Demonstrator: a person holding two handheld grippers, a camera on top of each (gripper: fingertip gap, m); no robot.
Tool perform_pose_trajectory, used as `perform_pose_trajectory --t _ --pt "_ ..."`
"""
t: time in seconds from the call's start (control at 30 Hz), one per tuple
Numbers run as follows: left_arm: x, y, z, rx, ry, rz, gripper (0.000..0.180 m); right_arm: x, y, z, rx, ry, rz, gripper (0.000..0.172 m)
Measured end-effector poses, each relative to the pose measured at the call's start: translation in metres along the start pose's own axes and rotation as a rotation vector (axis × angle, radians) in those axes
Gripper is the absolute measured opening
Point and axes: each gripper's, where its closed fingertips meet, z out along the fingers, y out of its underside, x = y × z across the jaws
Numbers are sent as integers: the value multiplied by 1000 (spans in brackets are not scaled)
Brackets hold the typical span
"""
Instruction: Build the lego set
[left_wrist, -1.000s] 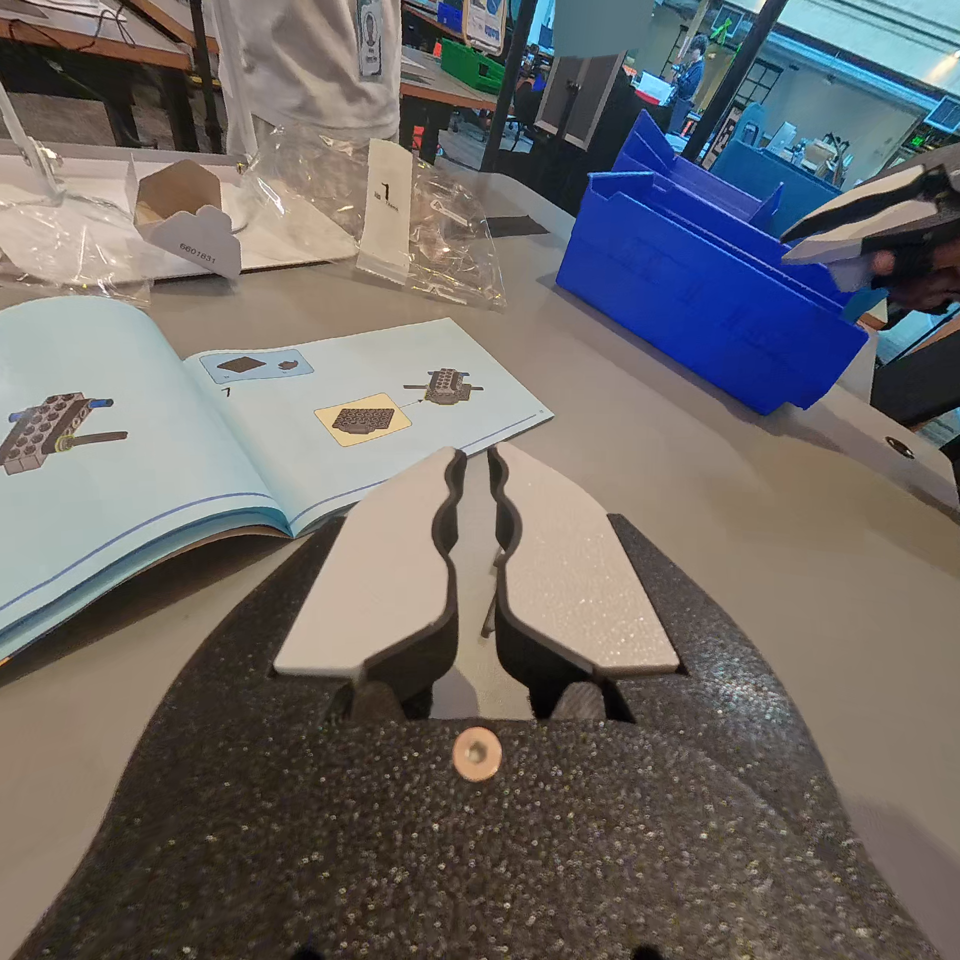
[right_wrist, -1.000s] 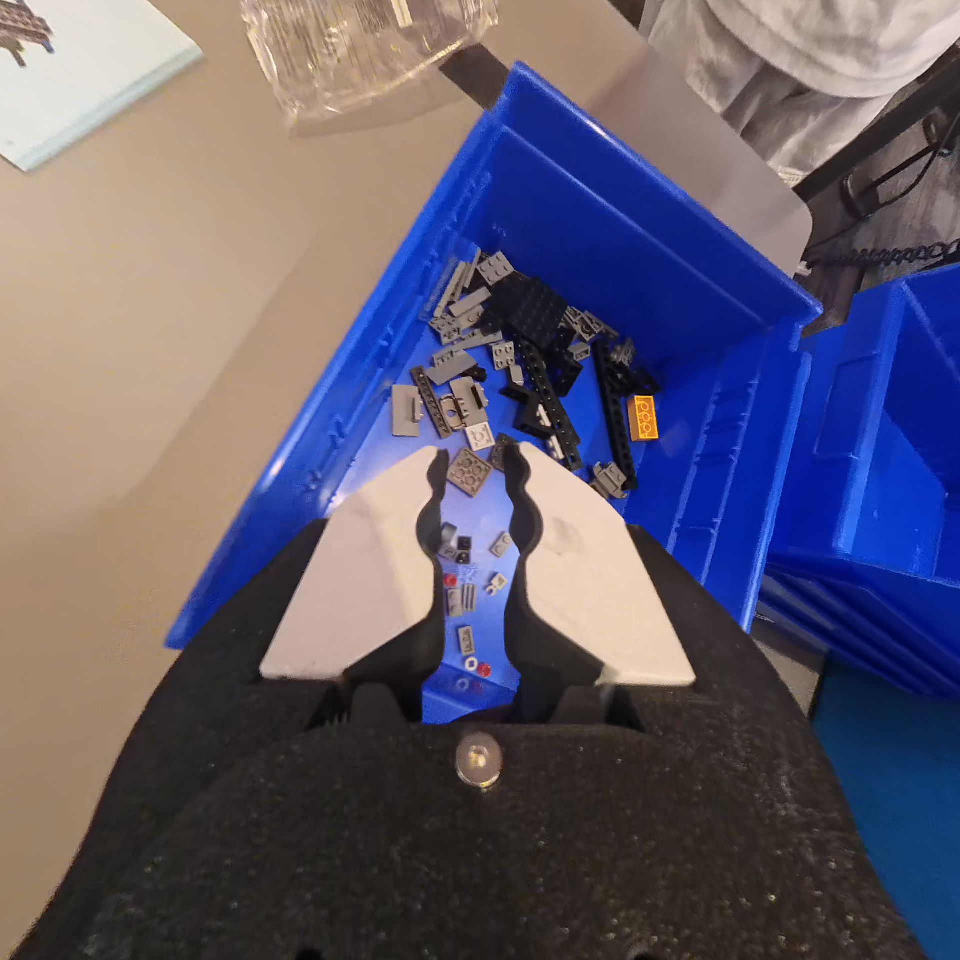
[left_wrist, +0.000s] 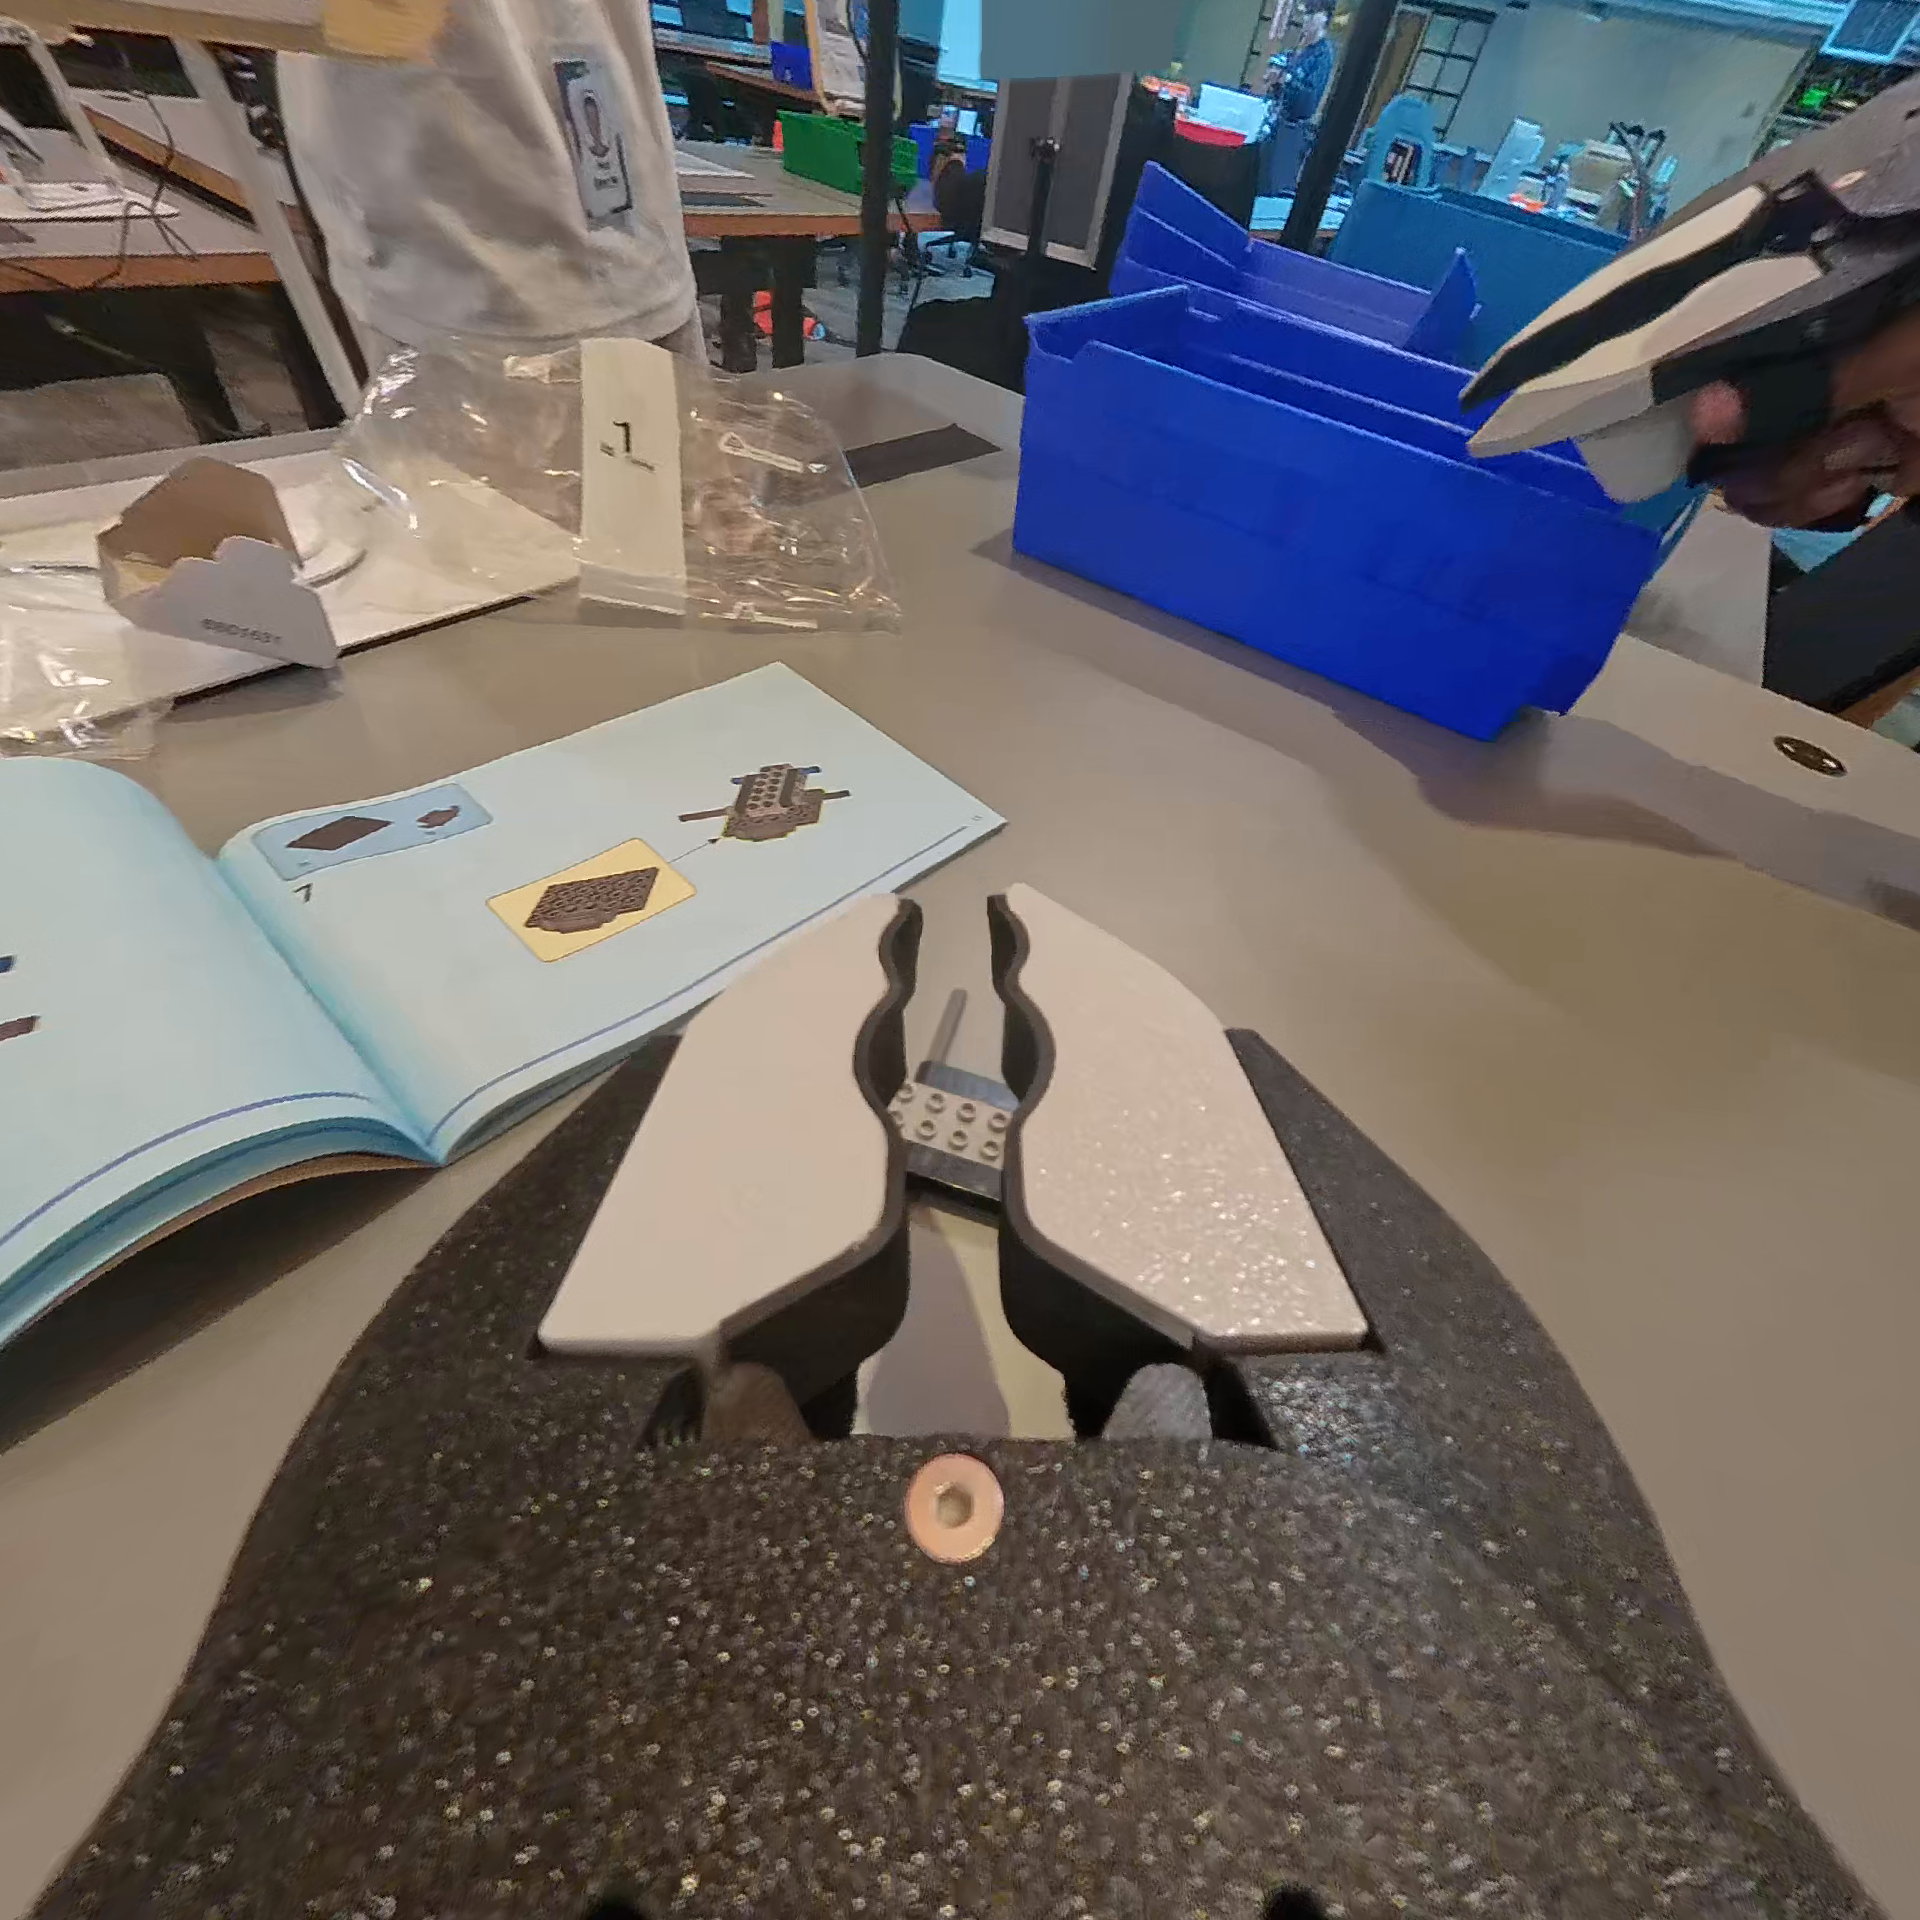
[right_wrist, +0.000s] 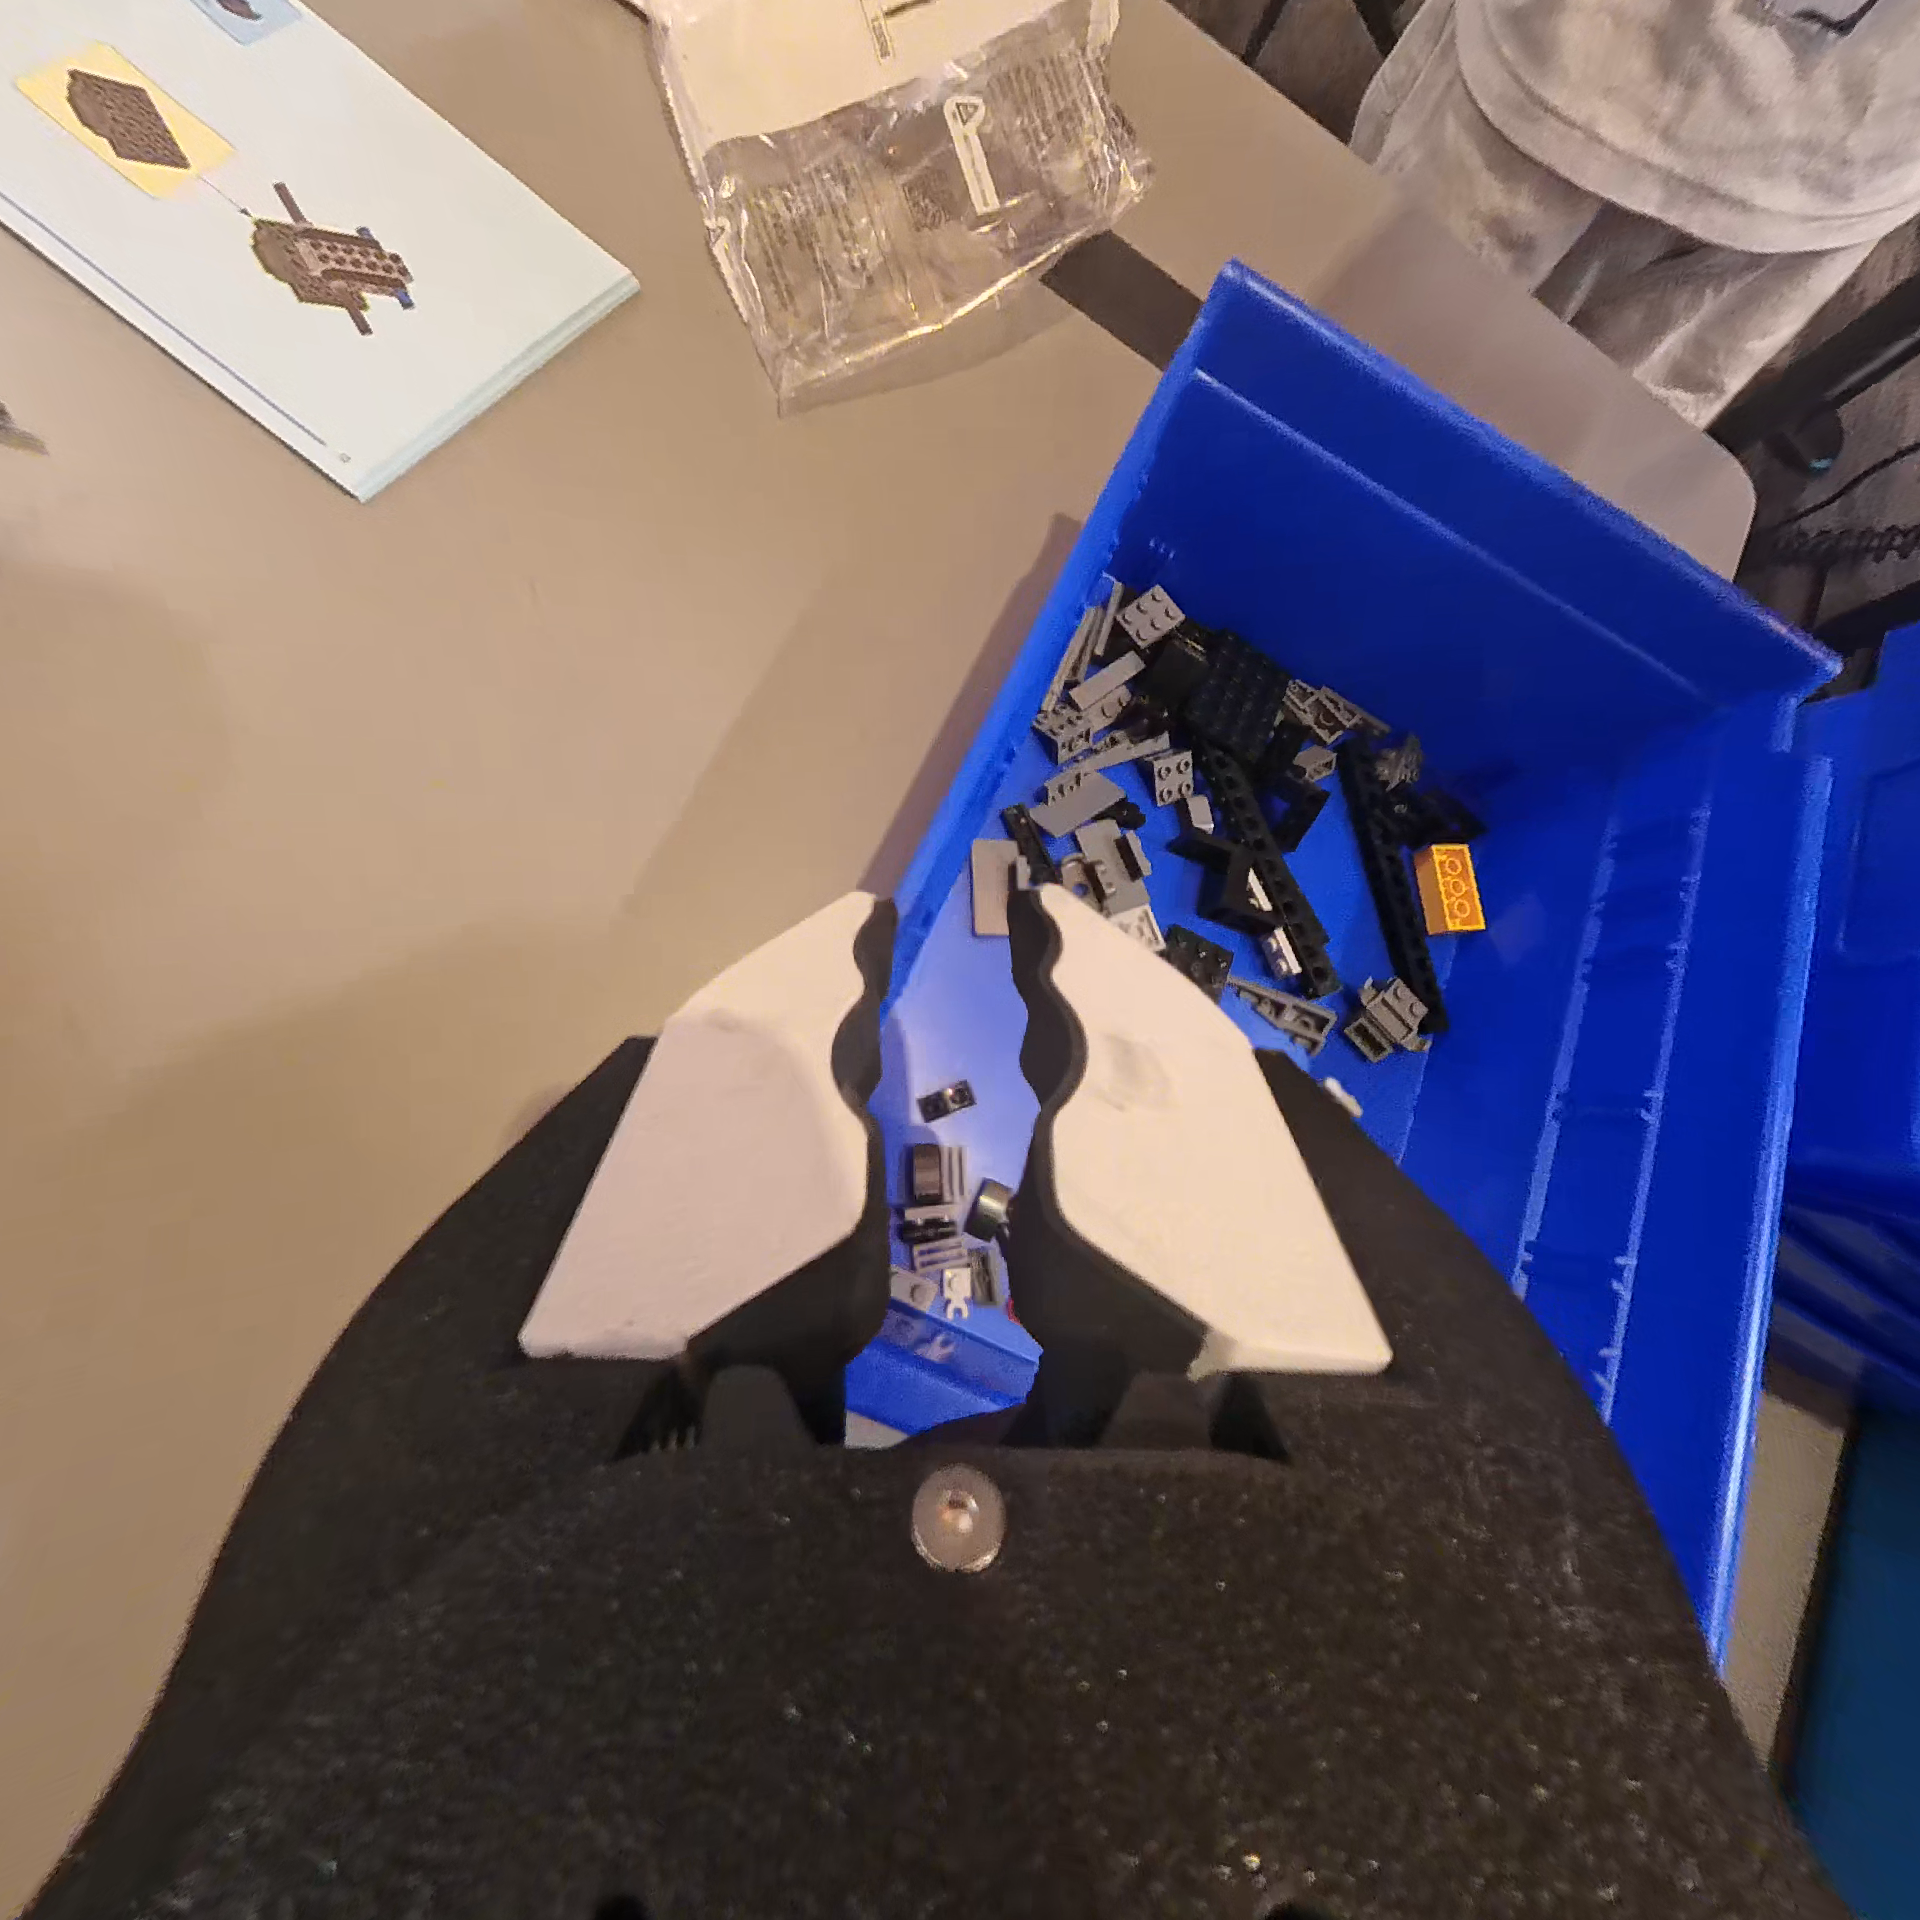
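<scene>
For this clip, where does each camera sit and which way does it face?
Left wrist view: low over the table, facing across it; own fingers flank a small grey studded assembly; the right gripper hangs over the blue bin.
Right wrist view: above the bin, looking down at loose bricks; own fingers apart.
Shared: bin, booklet, plastic bag.

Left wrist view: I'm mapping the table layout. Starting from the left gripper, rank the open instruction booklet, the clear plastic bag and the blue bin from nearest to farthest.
1. Open instruction booklet: nearest, just ahead-left of the left gripper.
2. Clear plastic bag: farther back, beyond the booklet, ahead-left.
3. Blue bin: ahead-right, at the table's far side; about as far as the bag, too close to call.
</scene>
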Motion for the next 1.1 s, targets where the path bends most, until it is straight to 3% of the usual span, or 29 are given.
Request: perform_pose_trajectory --t 0.47,0.67,0.9,1.1 --pt "33 -10 13 16 41 31 13 80 37 16 -121 79 19 29" --pt "58 -14 27 21 71 35 13 67 72 12 -269 48 -244 30" --pt "90 -11 57 -13 125 21 13 110 84 32 -393 12 -245 30" --pt "100 -14 77 -13 120 1 13 66 116 15 -511 -157 -342 30"
